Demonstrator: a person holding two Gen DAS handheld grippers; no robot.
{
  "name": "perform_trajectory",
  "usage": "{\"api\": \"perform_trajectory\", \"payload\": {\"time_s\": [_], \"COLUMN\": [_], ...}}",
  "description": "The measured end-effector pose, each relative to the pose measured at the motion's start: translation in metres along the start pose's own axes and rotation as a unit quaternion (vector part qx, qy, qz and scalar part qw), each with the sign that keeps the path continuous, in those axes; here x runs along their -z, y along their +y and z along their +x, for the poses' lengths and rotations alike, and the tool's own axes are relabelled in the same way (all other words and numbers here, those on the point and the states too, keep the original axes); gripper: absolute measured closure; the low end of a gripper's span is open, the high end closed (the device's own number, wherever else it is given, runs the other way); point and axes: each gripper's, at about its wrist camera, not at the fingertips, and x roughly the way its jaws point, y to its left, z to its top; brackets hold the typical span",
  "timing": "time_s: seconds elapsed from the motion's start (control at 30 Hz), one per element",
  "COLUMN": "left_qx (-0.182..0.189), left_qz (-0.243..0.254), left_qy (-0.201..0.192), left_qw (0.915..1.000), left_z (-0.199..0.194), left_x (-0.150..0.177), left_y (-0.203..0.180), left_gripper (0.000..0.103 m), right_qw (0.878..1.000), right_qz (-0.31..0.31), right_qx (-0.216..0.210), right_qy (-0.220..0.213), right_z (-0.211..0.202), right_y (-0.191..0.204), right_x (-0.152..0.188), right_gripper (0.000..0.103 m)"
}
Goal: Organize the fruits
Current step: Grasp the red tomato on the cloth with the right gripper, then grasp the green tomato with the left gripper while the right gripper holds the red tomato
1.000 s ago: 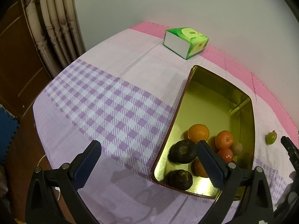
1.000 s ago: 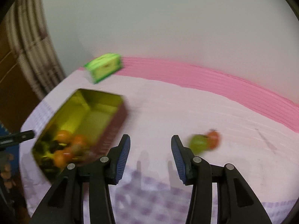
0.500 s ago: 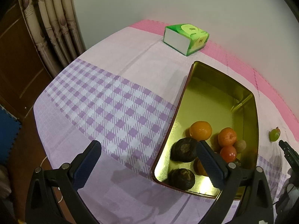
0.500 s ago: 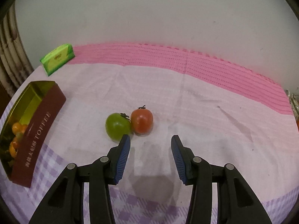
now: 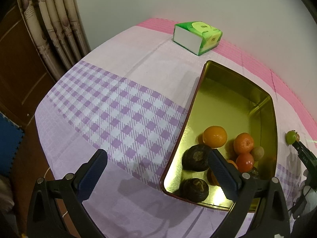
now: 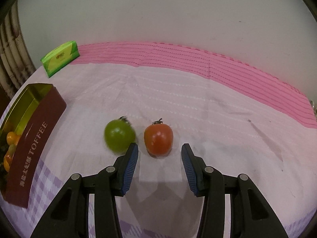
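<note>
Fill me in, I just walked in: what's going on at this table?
A person with a tool in each hand is sorting fruit into a tin. Oranges and other fruit already sit inside. The open right tool is lined up on a red tomato on the cloth, with a green one beside it. The left tool hangs open and empty near the tin.

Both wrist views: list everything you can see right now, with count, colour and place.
tin: 1, gold inside, maroon outside marked TOFFEE, left part of table
oranges: at least 2, orange, in tin
dark fruits: 2, brown-black, in tin's near end
red tomato in tin: 1
green tomato: 1, on cloth right of tin
red tomato: 1, beside the green one
tissue pack: 1, green, far edge
tablecloth: lilac check, pink border
left gripper: open, near tin
right gripper: open, before red tomato
</note>
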Motion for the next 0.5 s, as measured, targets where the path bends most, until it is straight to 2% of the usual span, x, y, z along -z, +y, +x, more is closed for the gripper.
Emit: {"api": "perform_trajectory", "payload": {"time_s": [0.27, 0.4, 0.5], "left_qx": [-0.002, -0.002, -0.001], "left_qz": [0.006, 0.007, 0.011], "left_qy": [-0.008, -0.010, -0.013], "left_qw": [0.9999, 0.9999, 0.9999], "left_z": [-0.001, -0.001, -0.003], "left_x": [-0.001, -0.001, -0.002], "left_y": [-0.003, -0.006, -0.010], "left_gripper": [0.003, 0.003, 0.003], "right_qw": [1.000, 1.000, 1.000], "right_qz": [-0.003, -0.002, 0.001], "right_qx": [0.007, 0.011, 0.011], "right_qy": [-0.010, -0.015, -0.021], "right_z": [0.010, 0.012, 0.013], "right_y": [0.003, 0.003, 0.002], "right_x": [-0.002, -0.003, -0.004], "right_gripper": [0.058, 0.068, 0.070]}}
